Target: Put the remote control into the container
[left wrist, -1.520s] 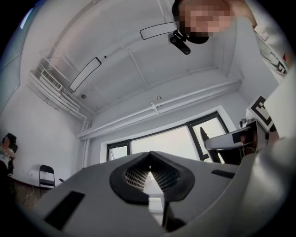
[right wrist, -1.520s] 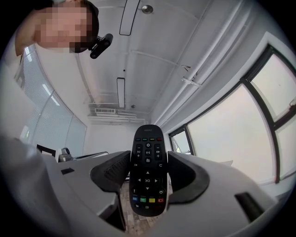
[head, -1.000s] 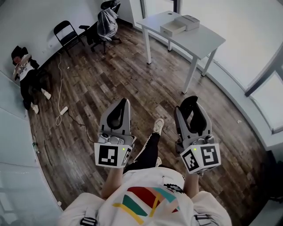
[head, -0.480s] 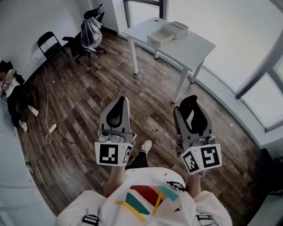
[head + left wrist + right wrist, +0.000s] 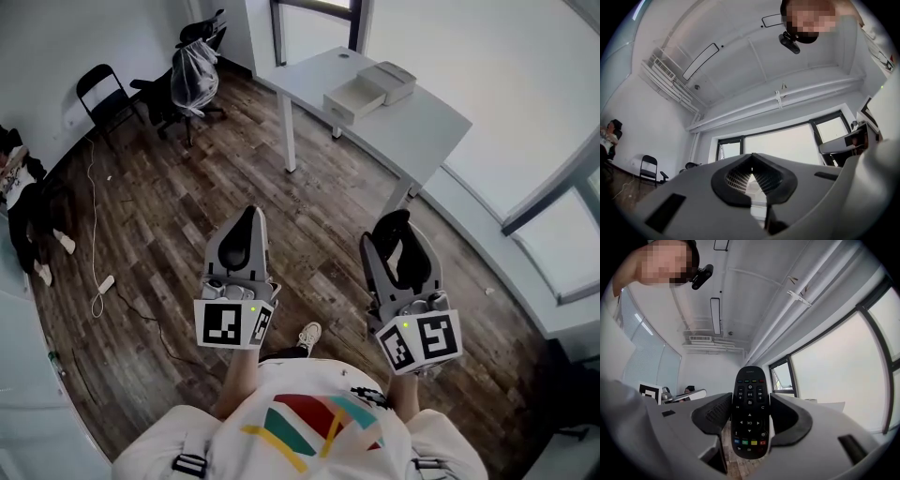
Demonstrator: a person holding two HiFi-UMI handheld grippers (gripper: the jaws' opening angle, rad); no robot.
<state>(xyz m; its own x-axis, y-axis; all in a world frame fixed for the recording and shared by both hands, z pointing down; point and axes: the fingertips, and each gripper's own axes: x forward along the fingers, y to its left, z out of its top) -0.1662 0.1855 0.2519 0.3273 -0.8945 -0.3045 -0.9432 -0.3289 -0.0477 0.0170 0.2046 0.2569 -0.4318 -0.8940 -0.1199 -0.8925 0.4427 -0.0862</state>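
A black remote control (image 5: 750, 411) stands upright between the pads of my right gripper (image 5: 749, 417), buttons facing the camera; the jaws are shut on its sides. In the head view that right gripper (image 5: 398, 223) is held level over the wooden floor, short of a white table (image 5: 427, 122). On the table sit an open white container (image 5: 356, 96) and a closed white box (image 5: 394, 80) behind it. My left gripper (image 5: 246, 217) is held beside the right one, jaws together with nothing in them; the left gripper view shows its pads (image 5: 736, 180) meeting.
A folding chair (image 5: 98, 89) and an office chair with a bag over it (image 5: 192, 66) stand at the far wall. A white cable (image 5: 94, 281) lies on the floor at left. A person sits at the left edge (image 5: 19, 187). Windows run along the right.
The person has stepped forward: the table and container now lie nearer and more central. Both grippers were carried along side by side, the right still holding the remote.
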